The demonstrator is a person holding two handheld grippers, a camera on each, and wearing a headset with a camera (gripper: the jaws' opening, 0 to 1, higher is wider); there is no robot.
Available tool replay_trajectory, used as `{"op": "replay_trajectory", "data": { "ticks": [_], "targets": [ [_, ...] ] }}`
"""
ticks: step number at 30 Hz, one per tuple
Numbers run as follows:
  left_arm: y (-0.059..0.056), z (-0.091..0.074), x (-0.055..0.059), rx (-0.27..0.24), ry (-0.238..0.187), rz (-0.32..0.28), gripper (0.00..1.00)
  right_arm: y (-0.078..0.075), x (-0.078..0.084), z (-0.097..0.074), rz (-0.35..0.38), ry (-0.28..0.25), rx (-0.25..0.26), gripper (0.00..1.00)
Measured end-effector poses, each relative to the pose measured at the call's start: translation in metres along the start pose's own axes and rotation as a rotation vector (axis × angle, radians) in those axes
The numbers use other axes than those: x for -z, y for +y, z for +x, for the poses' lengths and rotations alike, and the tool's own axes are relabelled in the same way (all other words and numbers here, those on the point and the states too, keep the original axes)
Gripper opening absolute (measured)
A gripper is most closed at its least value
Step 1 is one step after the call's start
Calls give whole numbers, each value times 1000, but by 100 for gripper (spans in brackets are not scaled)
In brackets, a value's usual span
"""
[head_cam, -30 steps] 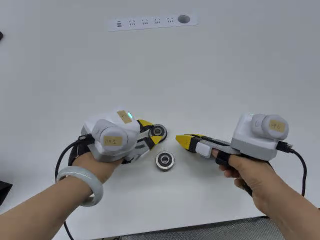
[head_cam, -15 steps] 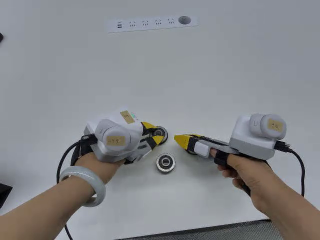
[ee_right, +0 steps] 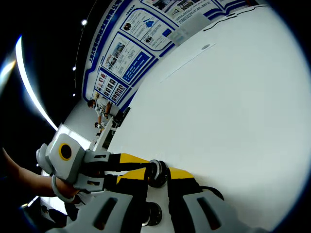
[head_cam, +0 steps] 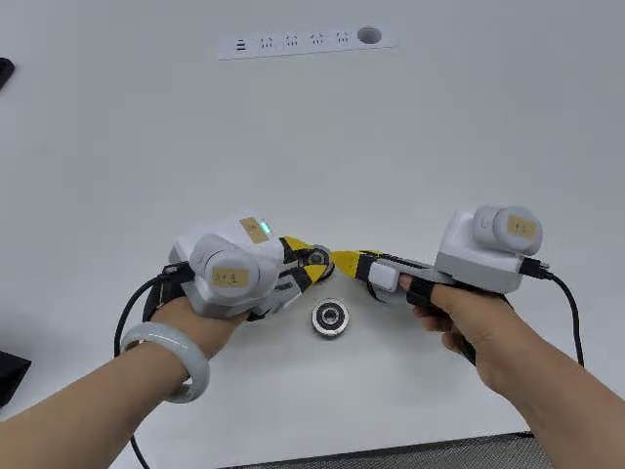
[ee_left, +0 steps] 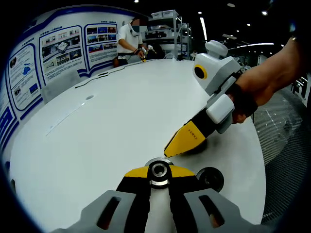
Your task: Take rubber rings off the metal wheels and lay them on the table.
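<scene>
My left gripper (head_cam: pixel 311 264) is shut on a small metal wheel (head_cam: pixel 316 260) with a dark rubber ring, holding it just above the white table. In the left gripper view the wheel (ee_left: pixel 159 170) sits between the yellow tips (ee_left: pixel 159 174). My right gripper (head_cam: pixel 342 260) comes from the right with its jaws together, its yellow point at the wheel's rim. In the right gripper view that wheel (ee_right: pixel 158 170) lies right at my tips (ee_right: pixel 158 176). Whether they pinch the ring is hidden. A second wheel (head_cam: pixel 330 318) lies flat on the table below both grippers.
A white power strip (head_cam: pixel 306 41) lies at the far side of the table. Black cables trail from both grippers toward the table's near edge (head_cam: pixel 391 454). A dark object (head_cam: pixel 8 373) sits at the lower left. A person (ee_left: pixel 131 39) stands far behind the table.
My right gripper has moved left and slightly up, closing the gap to the wheel in the left gripper. The left gripper and the loose wheel have stayed about where they were.
</scene>
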State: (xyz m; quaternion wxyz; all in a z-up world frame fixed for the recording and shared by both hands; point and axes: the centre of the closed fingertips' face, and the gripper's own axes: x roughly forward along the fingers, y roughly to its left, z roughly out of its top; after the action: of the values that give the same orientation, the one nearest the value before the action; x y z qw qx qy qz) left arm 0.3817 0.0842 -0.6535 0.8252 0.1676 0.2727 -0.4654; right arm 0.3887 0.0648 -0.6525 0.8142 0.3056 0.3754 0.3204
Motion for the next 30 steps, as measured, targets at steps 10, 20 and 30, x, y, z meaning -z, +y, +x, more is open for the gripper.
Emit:
{"op": "replay_trajectory", "data": {
  "ticks": [10,20,30],
  "targets": [
    [0,0,0,-3,-4,-11,14,4,5,8,1,26,-6,18],
    [-1,-1,0,-4,-8,-13,14,12,8,9,9,39,-30,18],
    [-1,-1,0,-2,-9,-11,14,7,4,4,9,33,-26,12]
  ]
}}
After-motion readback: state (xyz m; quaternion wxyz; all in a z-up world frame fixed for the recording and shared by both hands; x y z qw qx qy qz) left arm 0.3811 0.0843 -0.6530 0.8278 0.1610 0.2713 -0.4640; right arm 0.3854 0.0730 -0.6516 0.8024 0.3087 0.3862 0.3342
